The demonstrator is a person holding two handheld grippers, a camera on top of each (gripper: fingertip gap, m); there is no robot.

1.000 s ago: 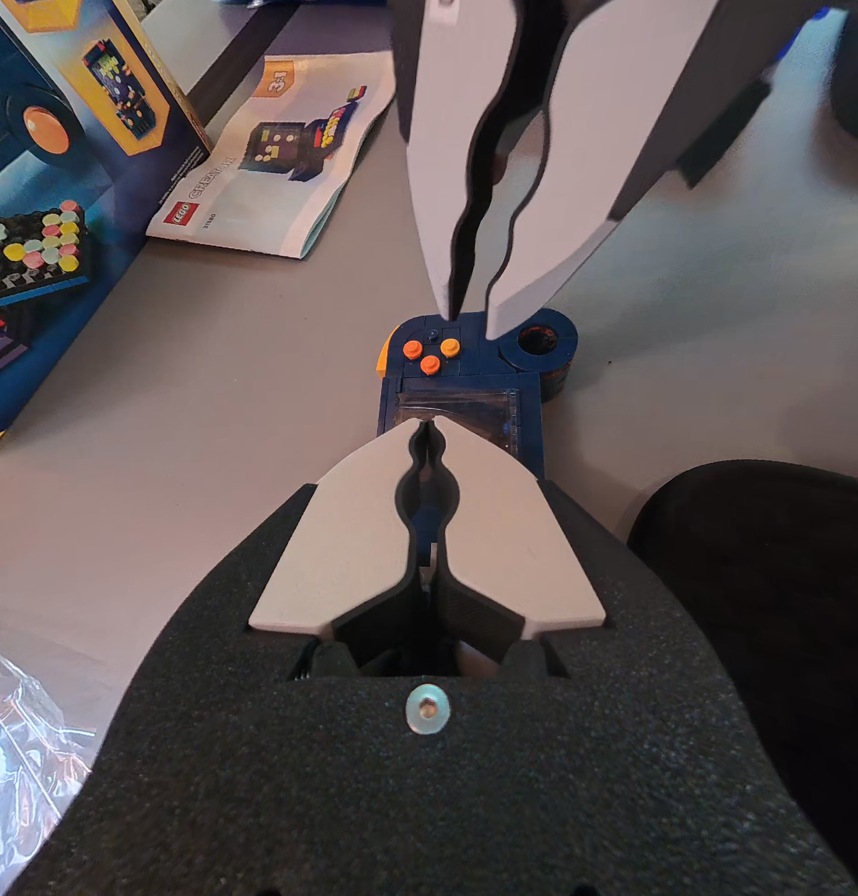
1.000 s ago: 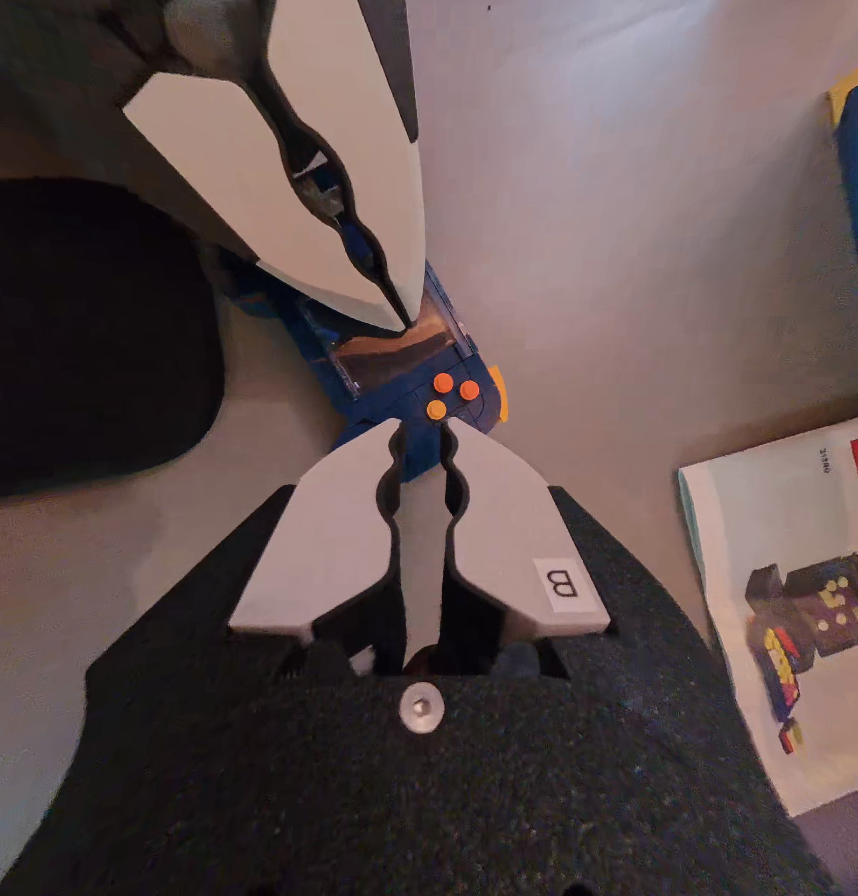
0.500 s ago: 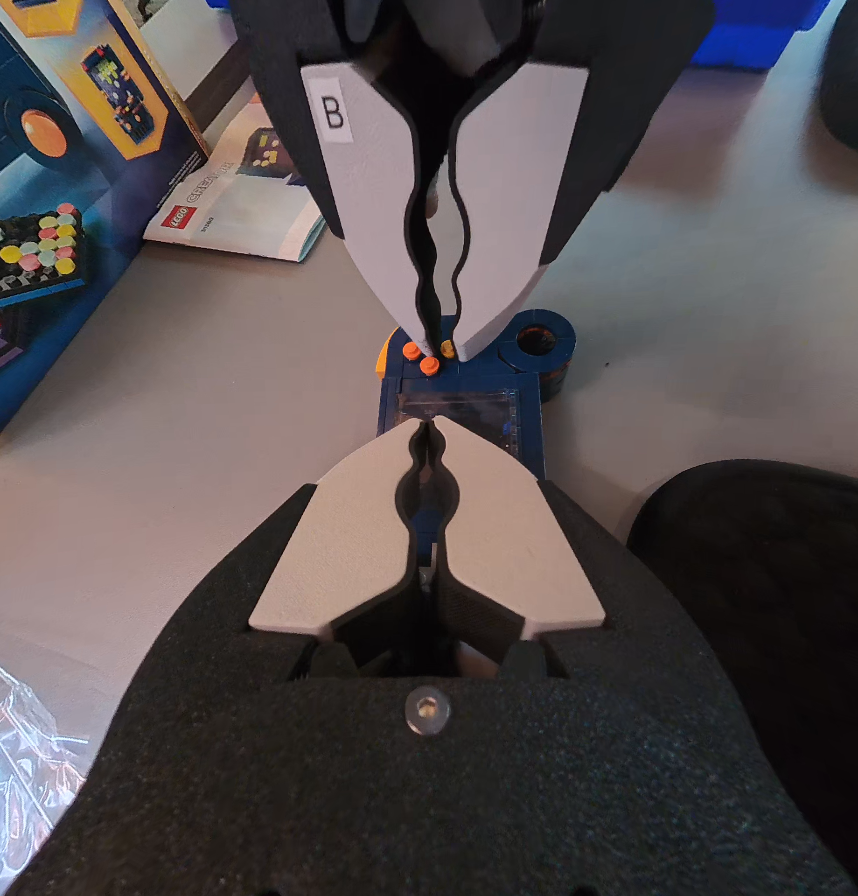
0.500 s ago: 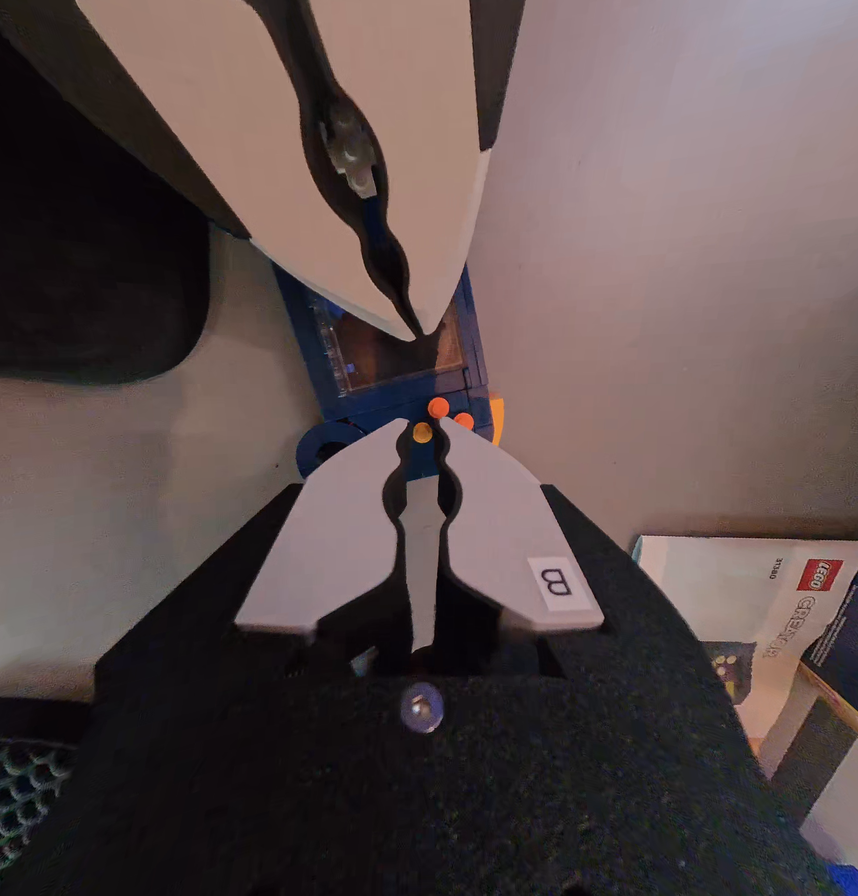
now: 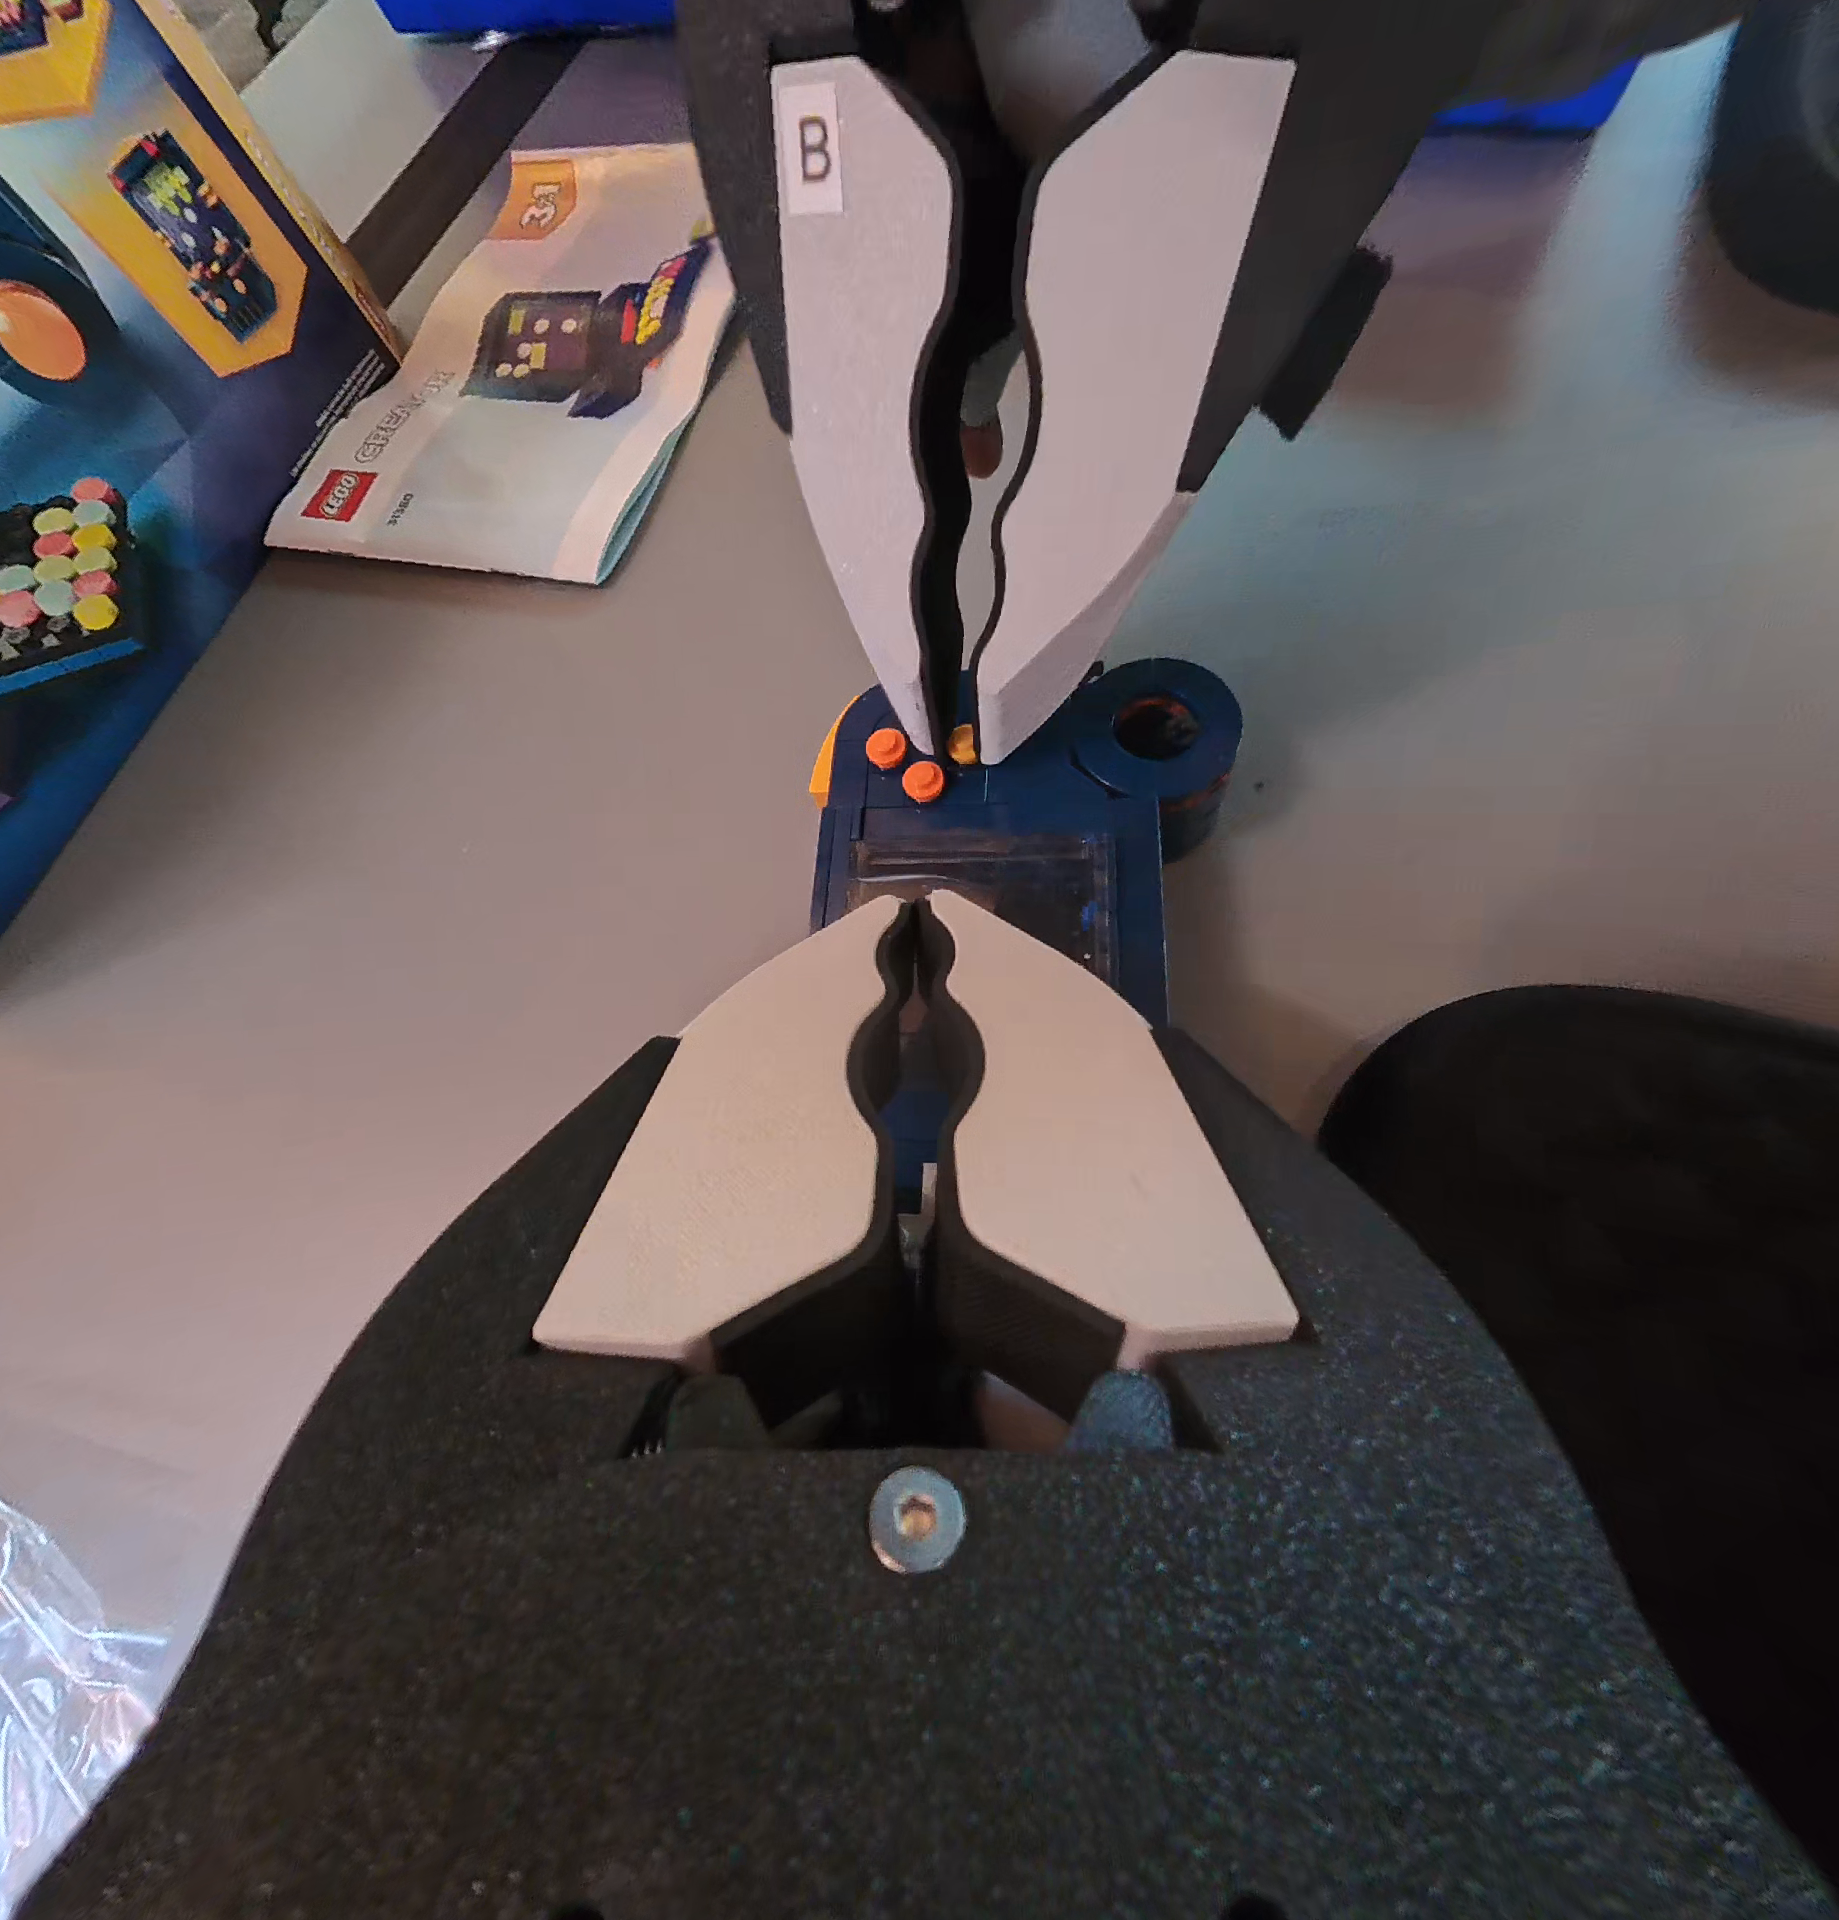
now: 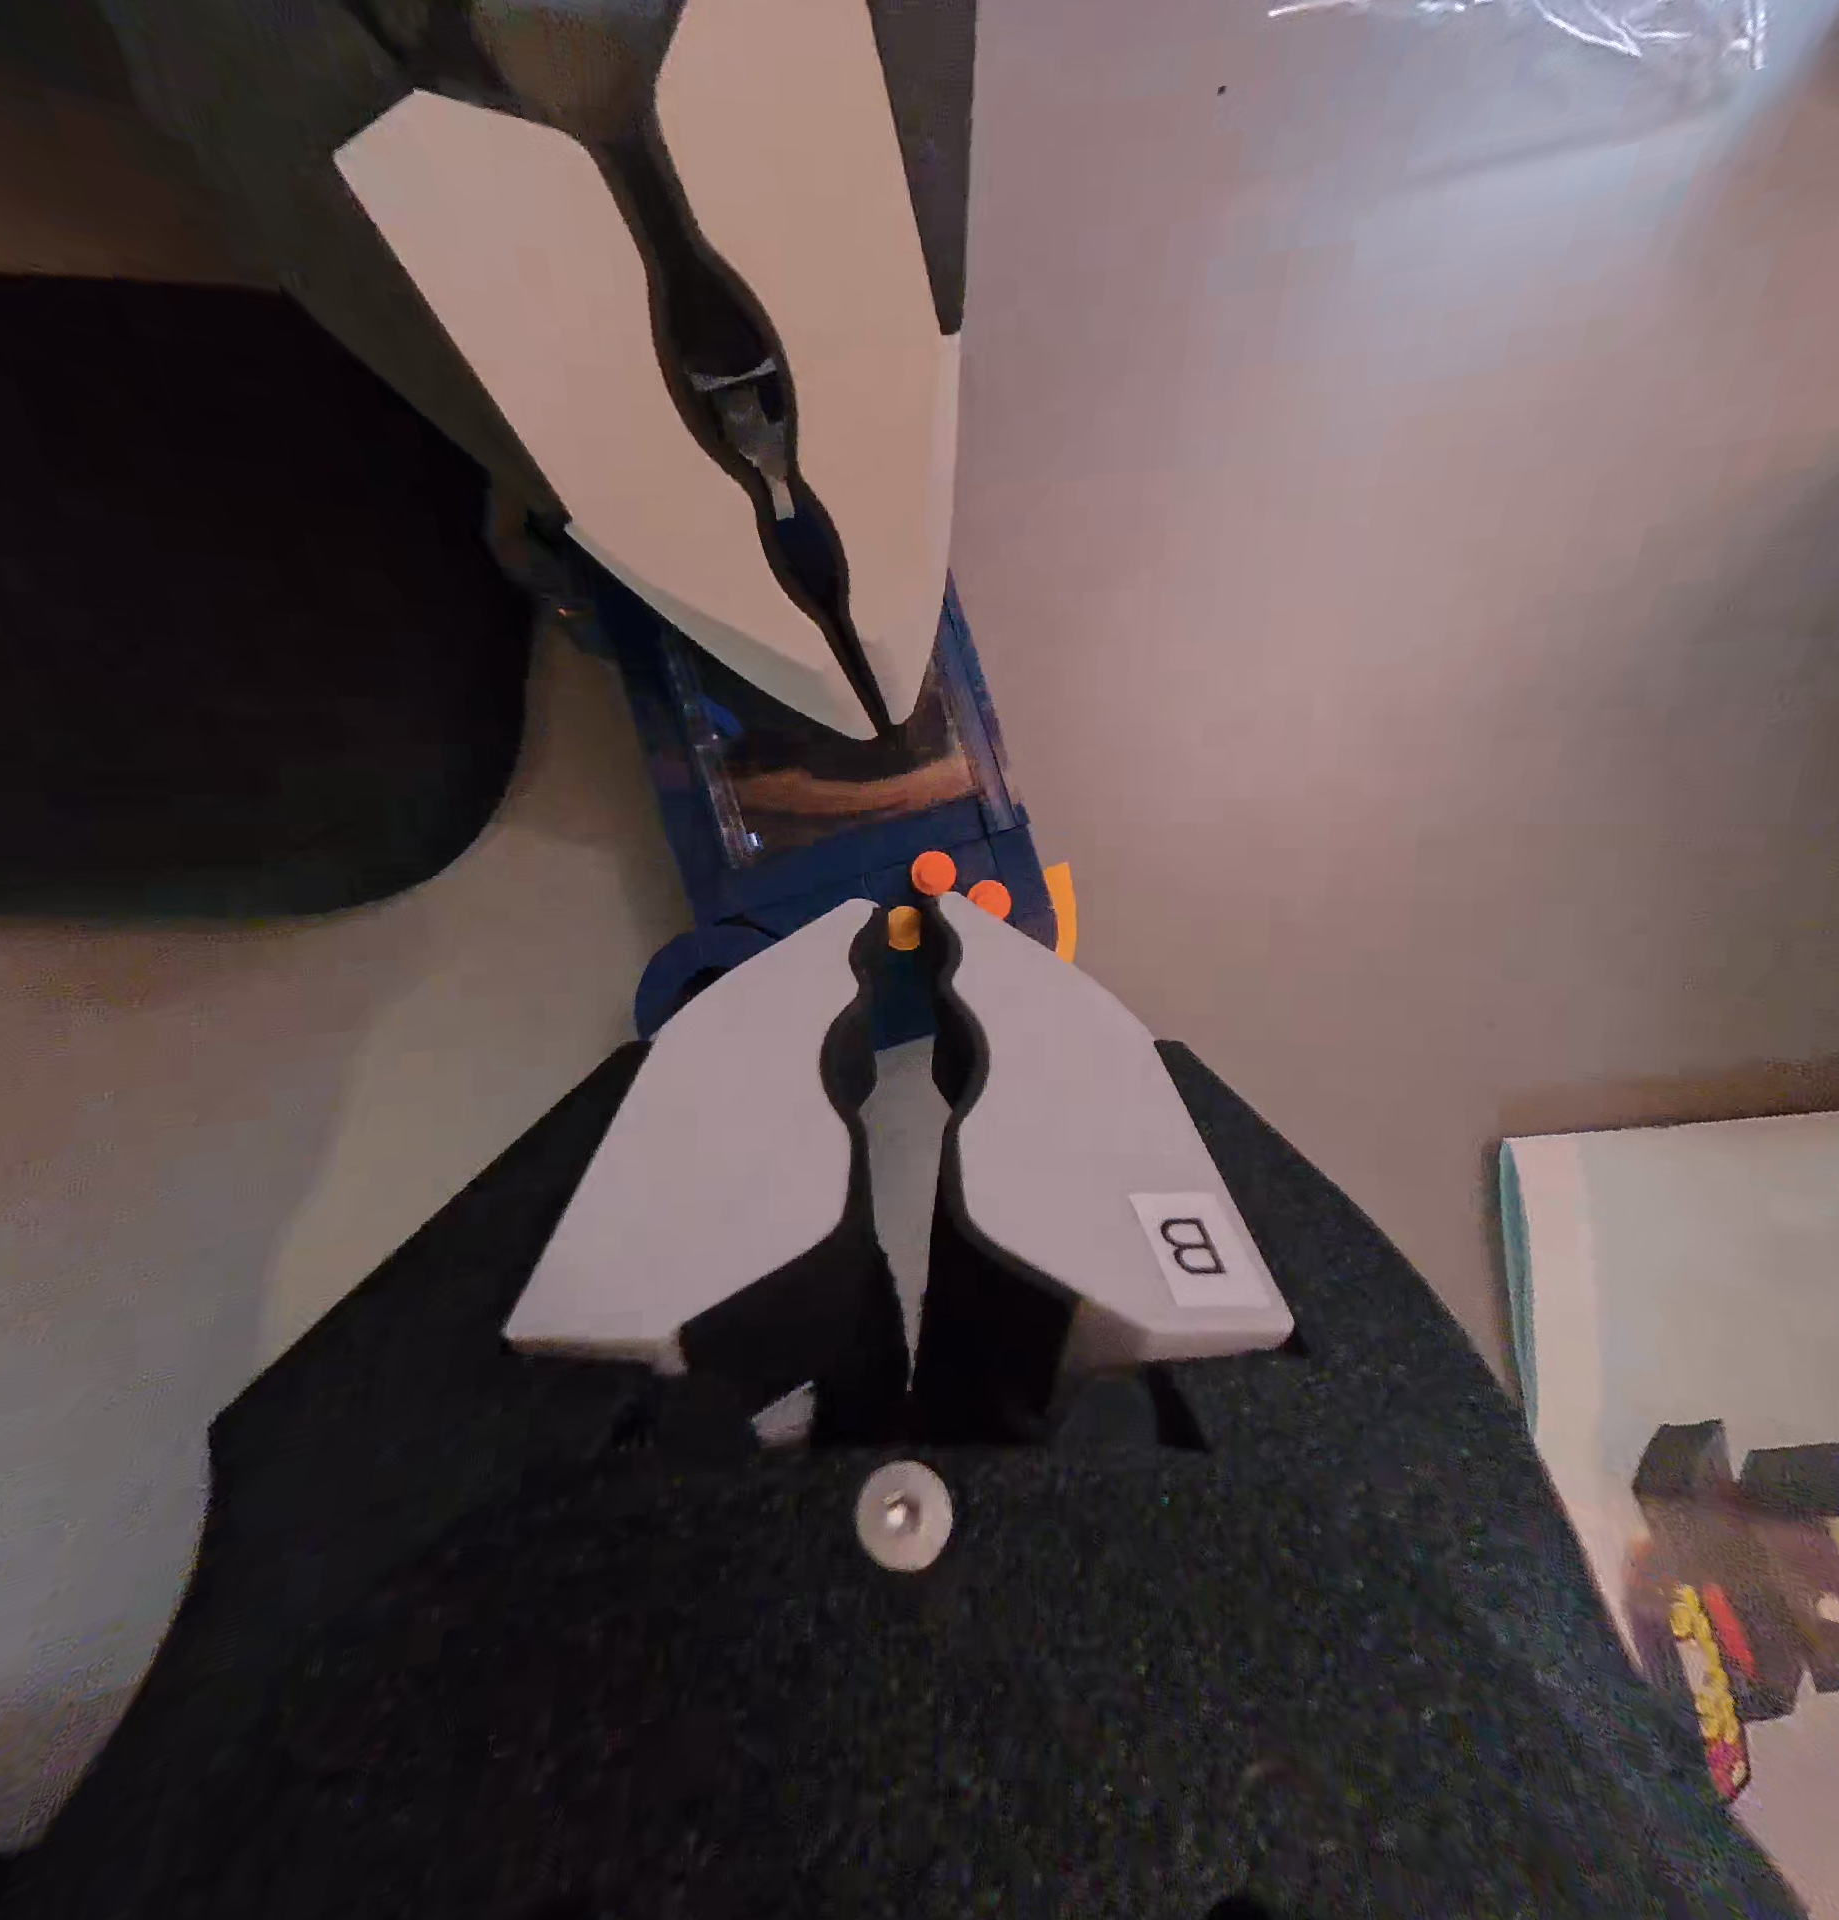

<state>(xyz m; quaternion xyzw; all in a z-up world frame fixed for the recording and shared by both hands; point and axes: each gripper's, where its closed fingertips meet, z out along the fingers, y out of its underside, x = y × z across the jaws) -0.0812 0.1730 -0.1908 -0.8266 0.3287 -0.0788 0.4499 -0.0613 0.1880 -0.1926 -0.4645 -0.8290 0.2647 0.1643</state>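
Note:
A dark blue brick-built handheld console [image 5: 998, 821] with a clear screen lies flat on the grey table [image 5: 479, 935]. It carries two orange studs [image 5: 922, 779] and a yellow-orange stud [image 5: 962, 740]. My left gripper [image 5: 913, 912] is shut, its tips resting on the screen; it also shows in the right wrist view [image 6: 884, 727]. My right gripper [image 6: 907, 914] comes from the opposite side [image 5: 951, 727] and is closed around the yellow-orange stud [image 6: 902, 928]. The console [image 6: 821, 883] has a round blue piece with a hole [image 5: 1154, 727] at its corner.
An instruction booklet [image 5: 510, 416] and a blue set box [image 5: 115, 260] lie at the left. A black pad [image 5: 1621, 1247] lies right of the console. A clear plastic bag [image 5: 21, 1662] is at the near left. The booklet also shows in the right wrist view [image 6: 1704, 1351].
My right gripper swung round to face my left one, came down onto the studs and narrowed around the yellow-orange one. My left gripper and the console stayed put.

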